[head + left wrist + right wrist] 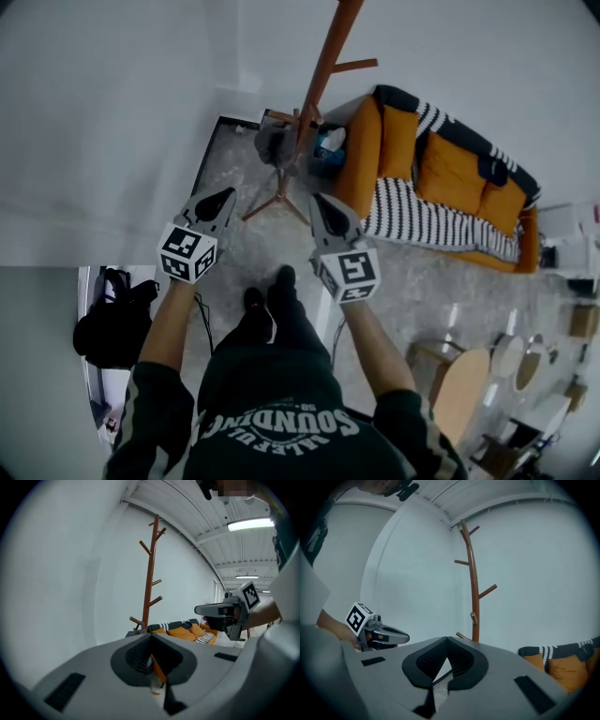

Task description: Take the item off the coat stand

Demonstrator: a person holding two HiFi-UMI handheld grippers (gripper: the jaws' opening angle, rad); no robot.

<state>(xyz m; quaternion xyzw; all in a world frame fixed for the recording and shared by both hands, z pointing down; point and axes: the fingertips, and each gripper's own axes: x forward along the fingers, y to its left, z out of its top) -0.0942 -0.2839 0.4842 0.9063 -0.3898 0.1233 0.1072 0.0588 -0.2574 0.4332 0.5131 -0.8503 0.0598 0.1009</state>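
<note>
- The left gripper [223,197] and right gripper [321,201] both point at the stand [319,80] from well short of it. Their jaws are closed and empty, which suggests an approach, not yet a grasp.
- A grey item [272,143] sits low on the stand, on the side away from the sofa [450,178]. What it is cannot be told.

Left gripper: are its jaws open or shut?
Shut. In its own view the left gripper has its jaw tips touching, with nothing held between them.

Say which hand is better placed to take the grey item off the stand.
Probably left: in the head view the grey item hangs left of the coat stand pole, on the same side as the left tool; the right tool faces the pole.
</note>
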